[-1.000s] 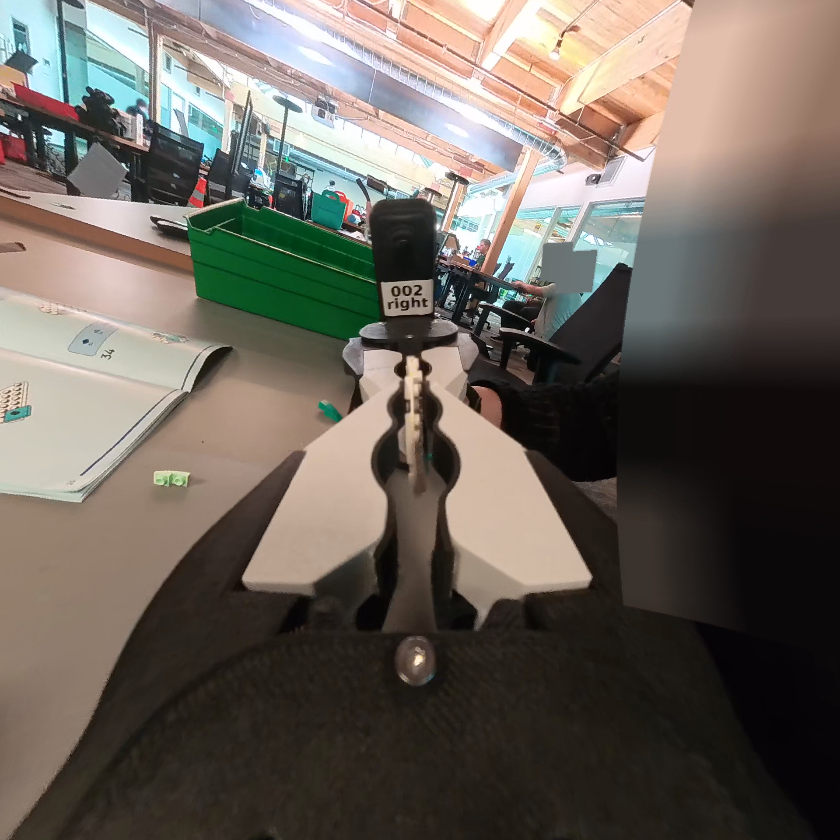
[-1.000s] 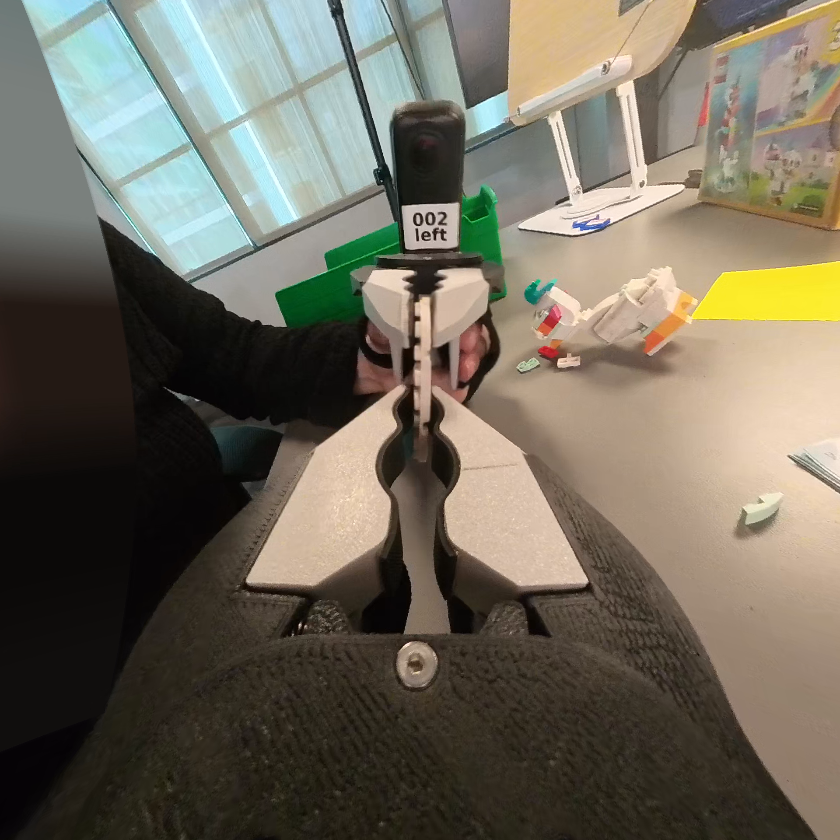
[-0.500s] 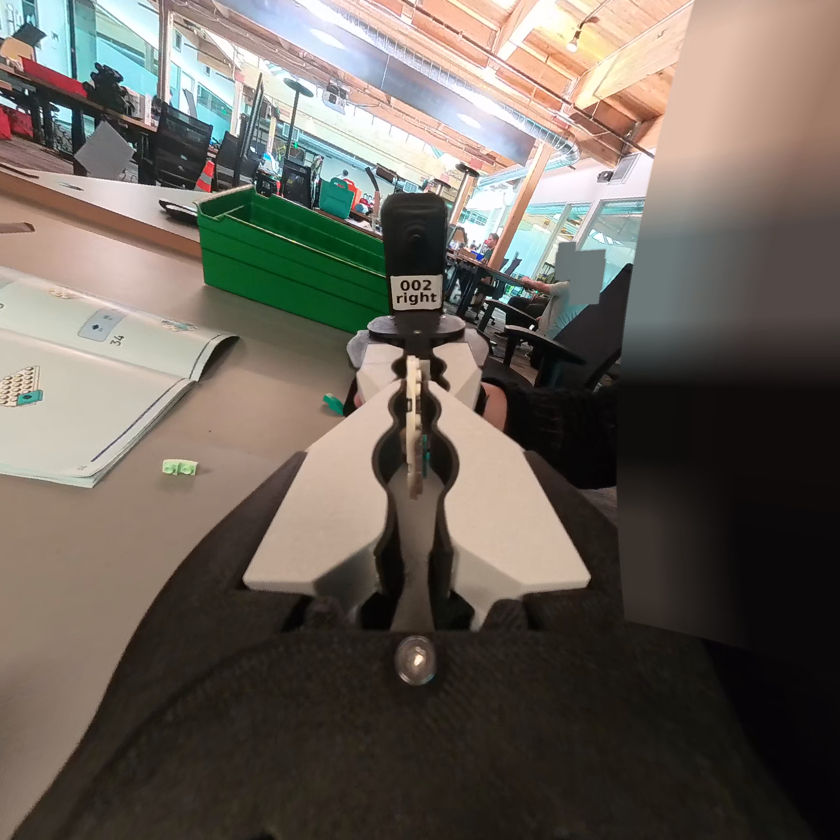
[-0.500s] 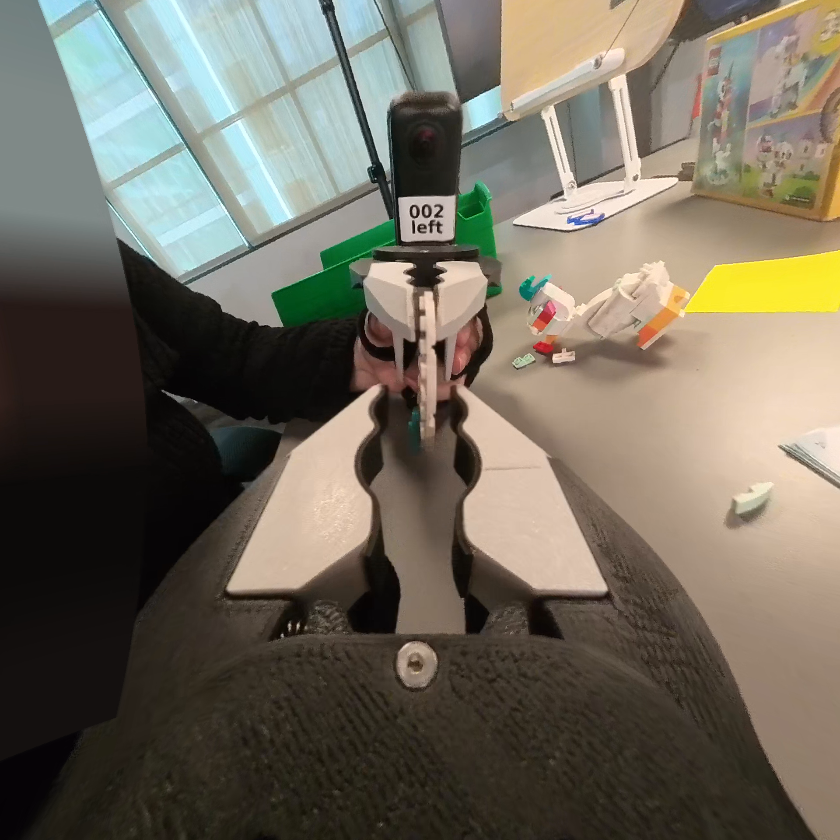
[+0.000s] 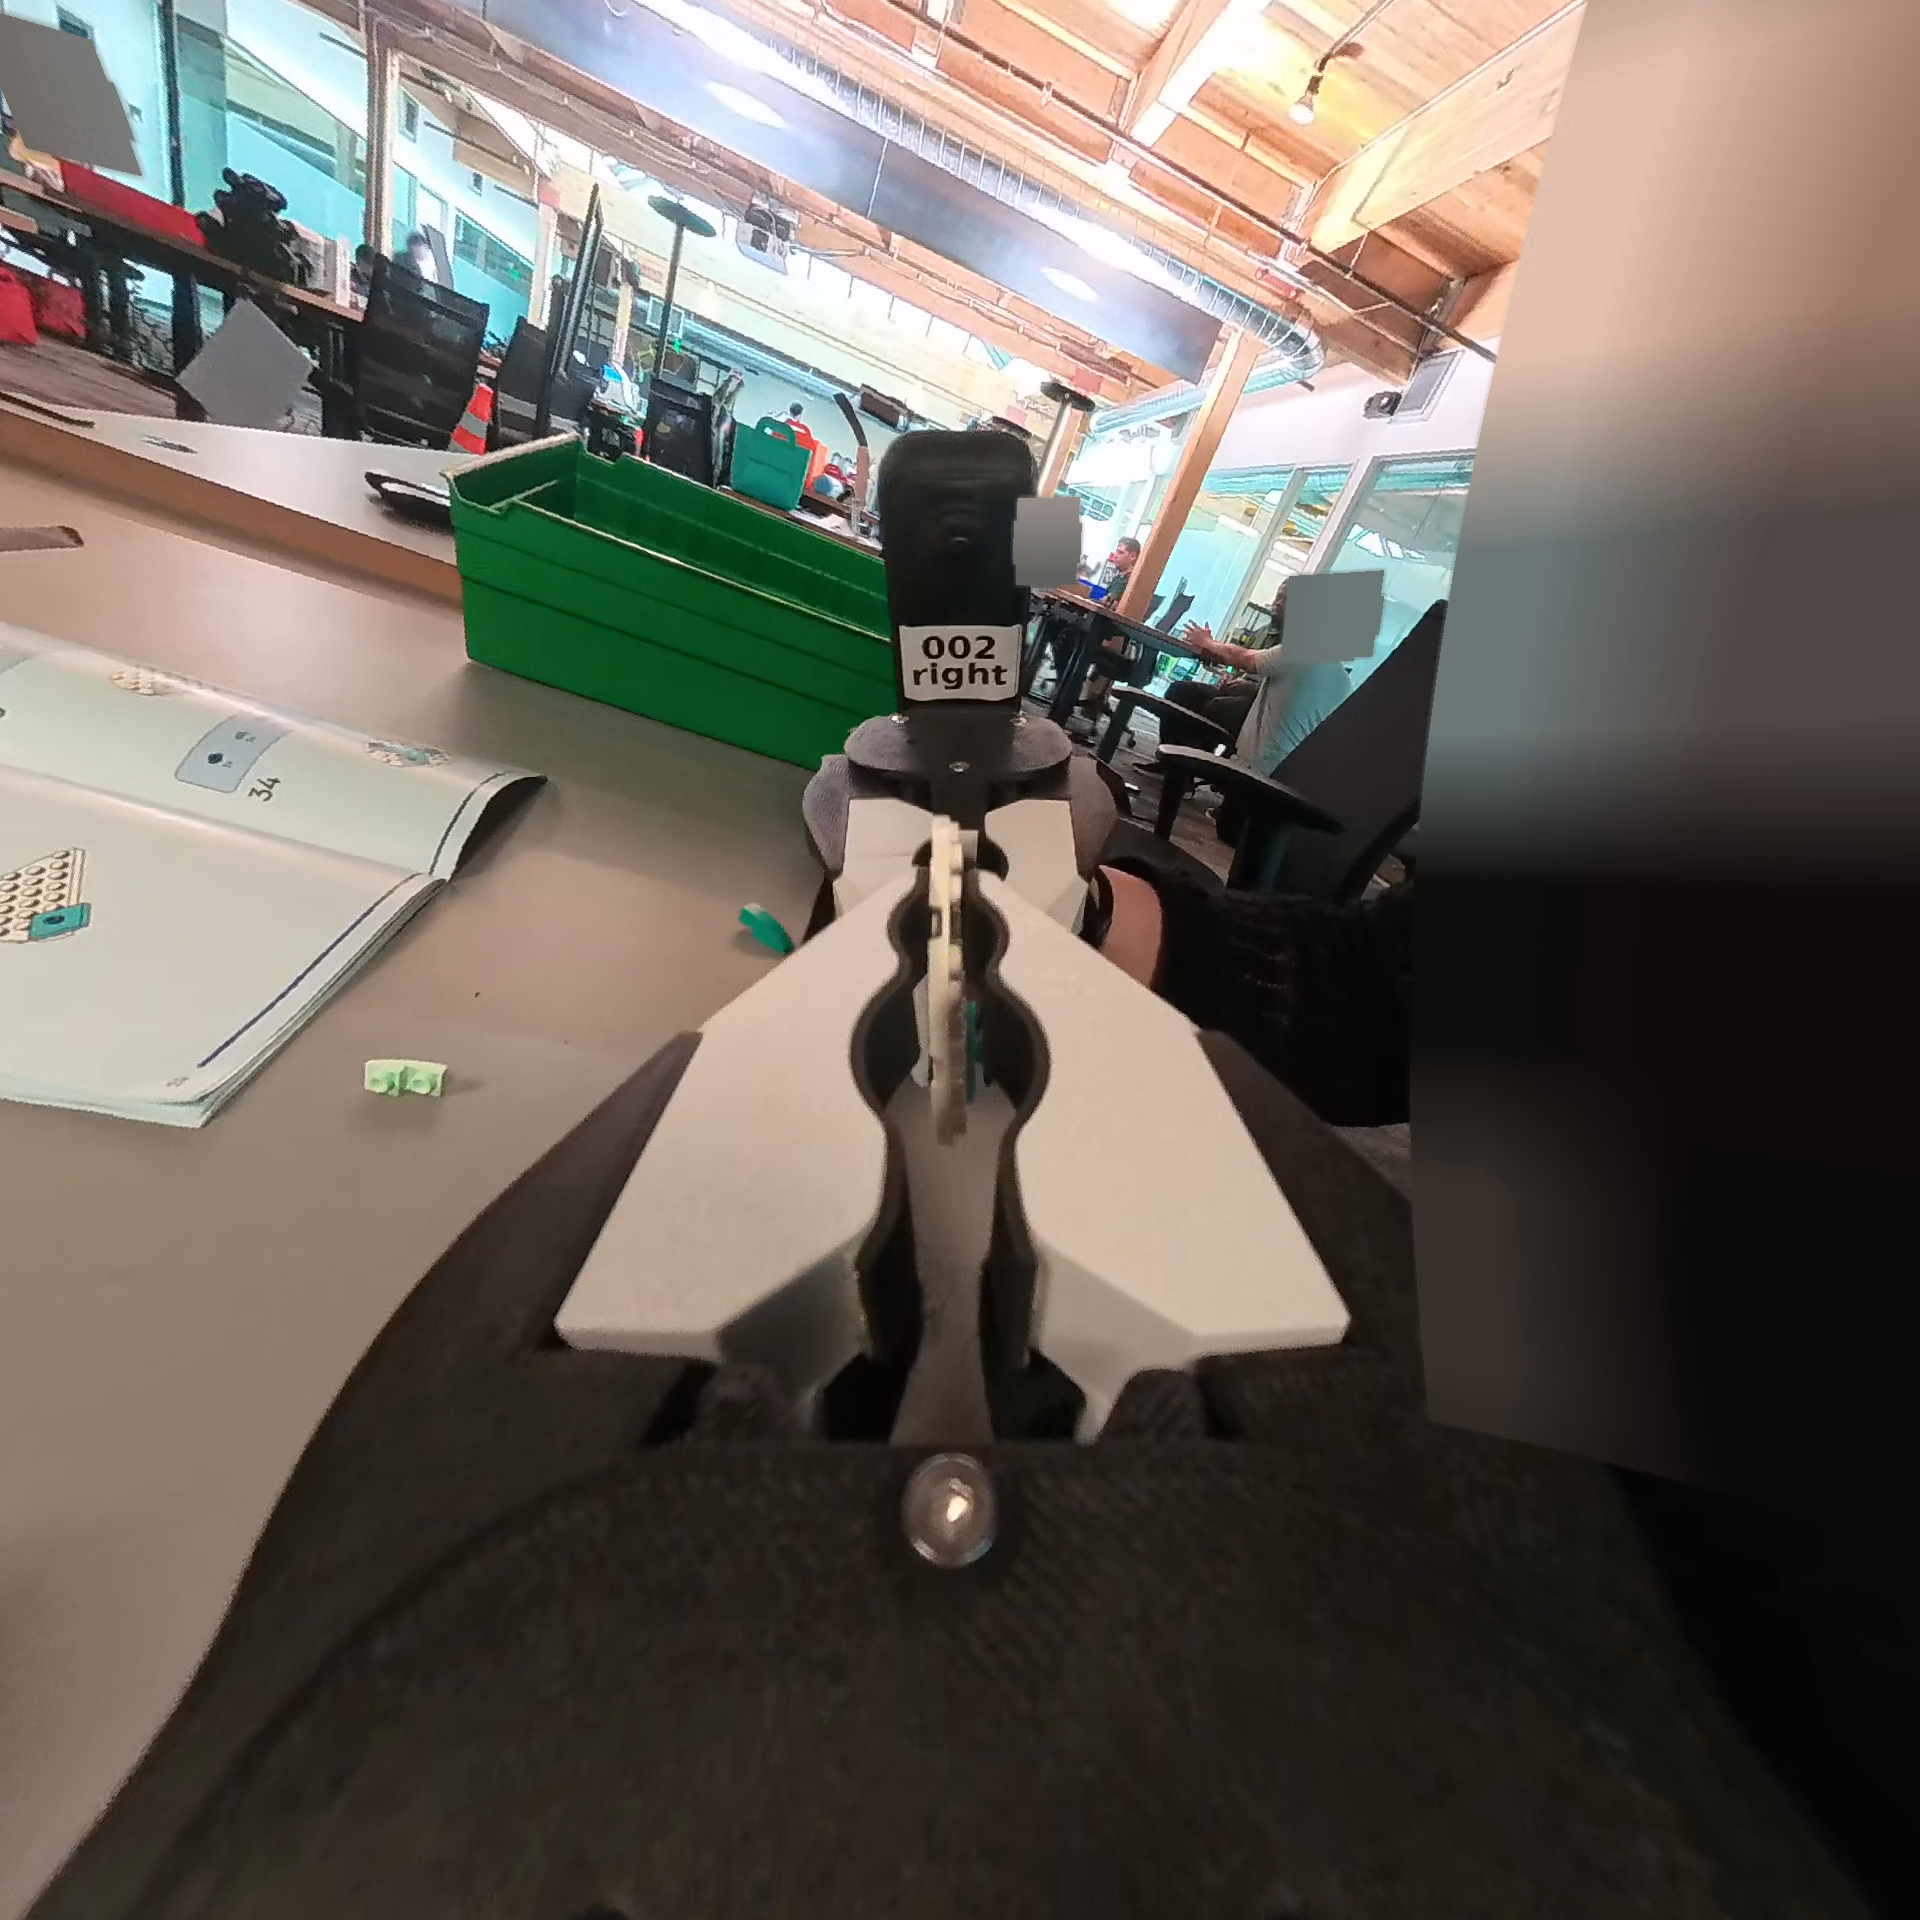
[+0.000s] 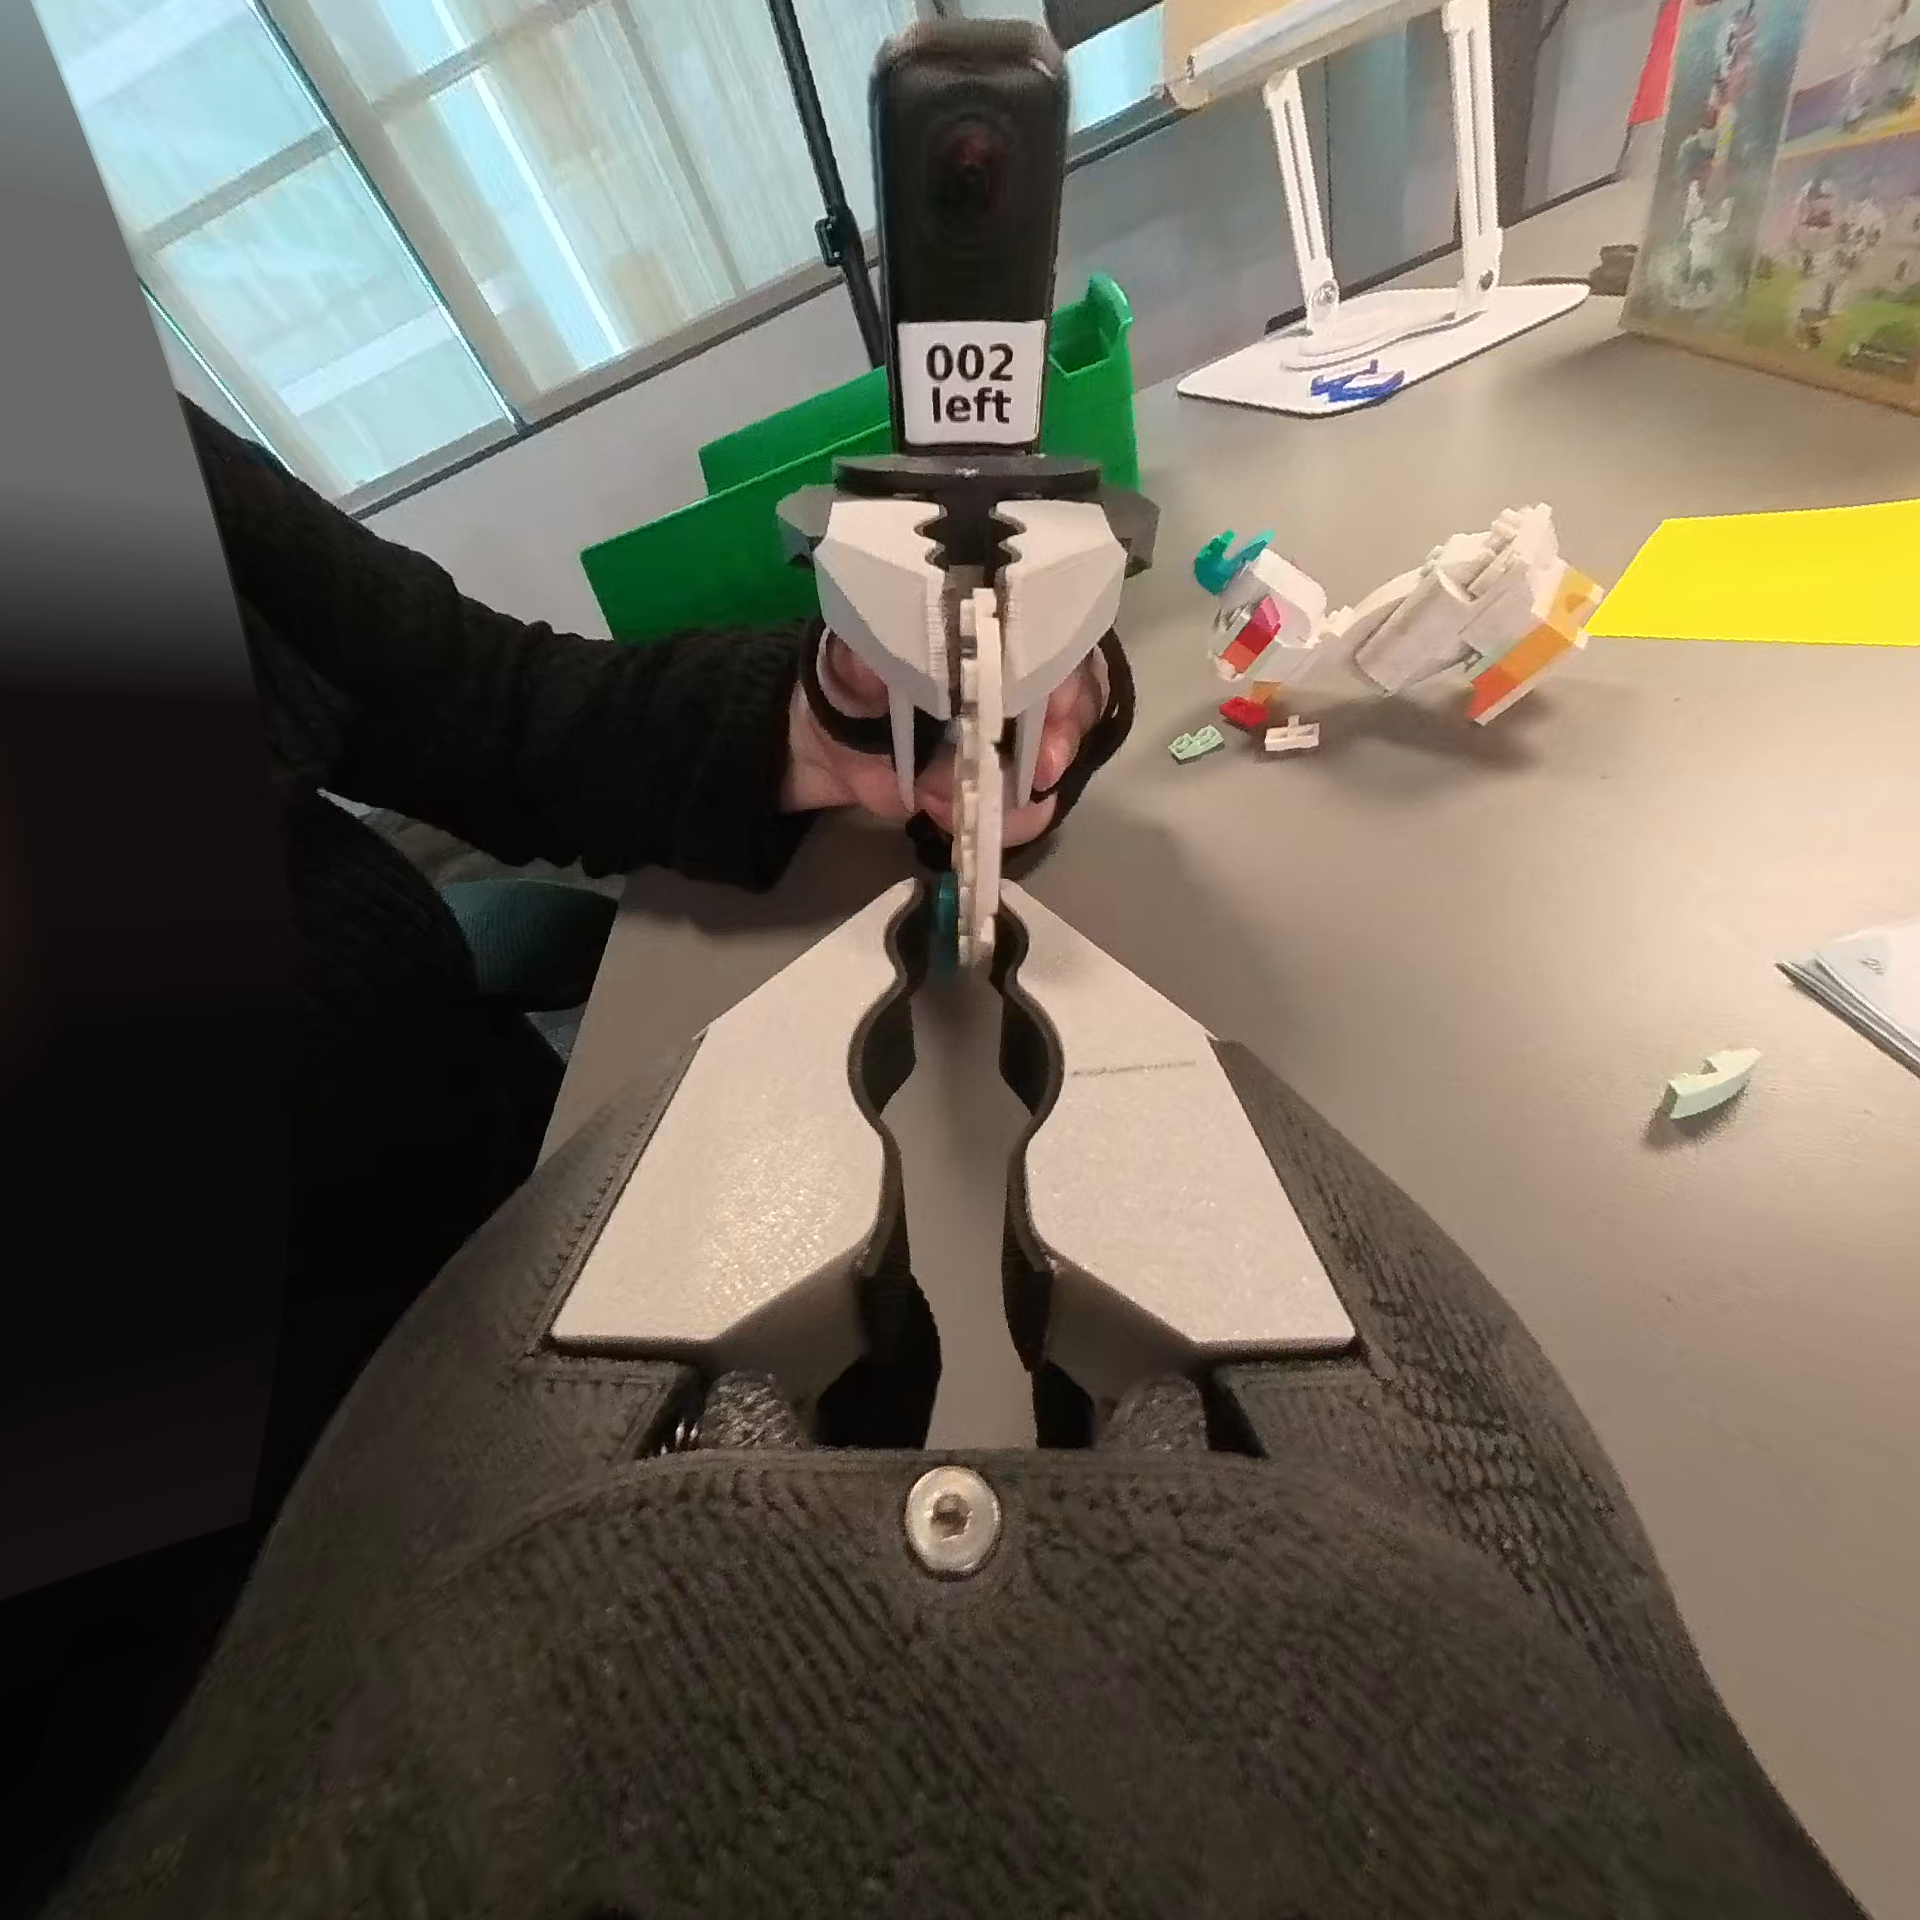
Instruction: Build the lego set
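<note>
My left gripper [image 5: 948, 883] is shut on a white studded plate [image 5: 948, 997], seen edge-on and held upright above the table. A small teal piece [image 5: 972, 1029] sits against the plate's right face. My right gripper [image 6: 961, 914] faces the left one and its tips are shut on the plate's near end [image 6: 982, 831], over the teal piece [image 6: 943, 920]. In the right wrist view the left gripper [image 6: 966, 748] holds the plate's far part. In the left wrist view the right gripper [image 5: 951, 842] shows just beyond my fingertips.
On the grey table: an open instruction booklet [image 5: 208, 914], a light green brick [image 5: 405, 1077], a teal piece [image 5: 764, 928] and a green bin [image 5: 665, 623]. A white bird model [image 6: 1392, 623], small loose pieces [image 6: 1195, 743], a mint curved piece [image 6: 1709, 1081], a yellow sheet [image 6: 1766, 582] and a white stand [image 6: 1392, 343]. Spacing between my two grippers at the tips: around 4 cm. Between my right fingertips and the light green brick [image 5: 405, 1077] there is roughly 12 cm.
My right gripper opened half a second ago, drew back along the plate, and has shut again on its near end. The left gripper kept its hold throughout.
</note>
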Tool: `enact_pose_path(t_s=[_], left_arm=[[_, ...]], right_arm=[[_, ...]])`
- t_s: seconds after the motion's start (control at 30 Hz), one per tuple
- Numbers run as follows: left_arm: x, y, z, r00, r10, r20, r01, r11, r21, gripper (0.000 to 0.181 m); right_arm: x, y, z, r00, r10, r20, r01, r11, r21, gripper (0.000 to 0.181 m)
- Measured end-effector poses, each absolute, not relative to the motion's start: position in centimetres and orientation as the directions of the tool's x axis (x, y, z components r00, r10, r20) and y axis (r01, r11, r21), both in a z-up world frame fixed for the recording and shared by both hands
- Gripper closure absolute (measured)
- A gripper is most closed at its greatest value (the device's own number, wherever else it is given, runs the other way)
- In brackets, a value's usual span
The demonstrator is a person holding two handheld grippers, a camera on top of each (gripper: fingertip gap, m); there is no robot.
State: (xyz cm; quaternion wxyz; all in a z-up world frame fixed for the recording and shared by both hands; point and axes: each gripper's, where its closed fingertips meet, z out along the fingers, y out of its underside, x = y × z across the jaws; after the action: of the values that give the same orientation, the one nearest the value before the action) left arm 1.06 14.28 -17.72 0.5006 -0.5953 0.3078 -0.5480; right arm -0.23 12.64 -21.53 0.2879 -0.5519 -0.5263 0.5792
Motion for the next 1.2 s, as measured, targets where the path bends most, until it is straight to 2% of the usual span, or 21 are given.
enact_pose_path(t_s=[0.27,0.47,0.53,0.7,0.73,0.77,0.87,1.2], left_arm=[[1.2,14.1,-17.6,0.207,-0.919,0.337,0.187,-0.3,-0.935,0.178],[1.4,13.8,-18.4,0.203,-0.923,0.327,0.128,-0.306,-0.943,0.159],[1.6,13.7,-18.5,0.204,-0.927,0.314,0.12,-0.295,-0.948,0.177],[1.4,14.1,-18.2,0.233,-0.922,0.308,0.128,-0.285,-0.95,0.177],[1.3,14.3,-18.2,0.237,-0.918,0.319,0.138,-0.293,-0.946,0.178],[1.1,14.4,-18.1,0.241,-0.915,0.324,0.145,-0.296,-0.944,0.178],[0.7,14.5,-17.9,0.24,-0.912,0.331,0.164,-0.298,-0.94,0.177],[1.1,14.3,-17.7,0.238,-0.921,0.309,0.17,-0.274,-0.947,0.177]], right_arm=[[-0.2,12.6,-21.6,-0.224,0.916,-0.332,0.252,-0.275,-0.928,0.174],[-0.3,12.5,-21.5,-0.223,0.92,-0.322,0.248,-0.265,-0.932,0.174],[-0.3,12.5,-21.5,-0.223,0.921,-0.319,0.245,-0.264,-0.933,0.174],[-0.4,12.9,-21.1,-0.223,0.896,-0.384,0.217,-0.339,-0.916,0.172],[-0.3,13.2,-20.9,-0.217,0.893,-0.394,0.203,-0.354,-0.913,0.16],[-0.1,13.4,-20.6,-0.215,0.892,-0.398,0.189,-0.361,-0.913,0.156],[0.5,14.0,-20.1,-0.205,0.902,-0.379,0.155,-0.353,-0.923,0.16],[0.0,13.2,-20.9,-0.207,0.924,-0.321,0.197,-0.282,-0.939,0.173]])
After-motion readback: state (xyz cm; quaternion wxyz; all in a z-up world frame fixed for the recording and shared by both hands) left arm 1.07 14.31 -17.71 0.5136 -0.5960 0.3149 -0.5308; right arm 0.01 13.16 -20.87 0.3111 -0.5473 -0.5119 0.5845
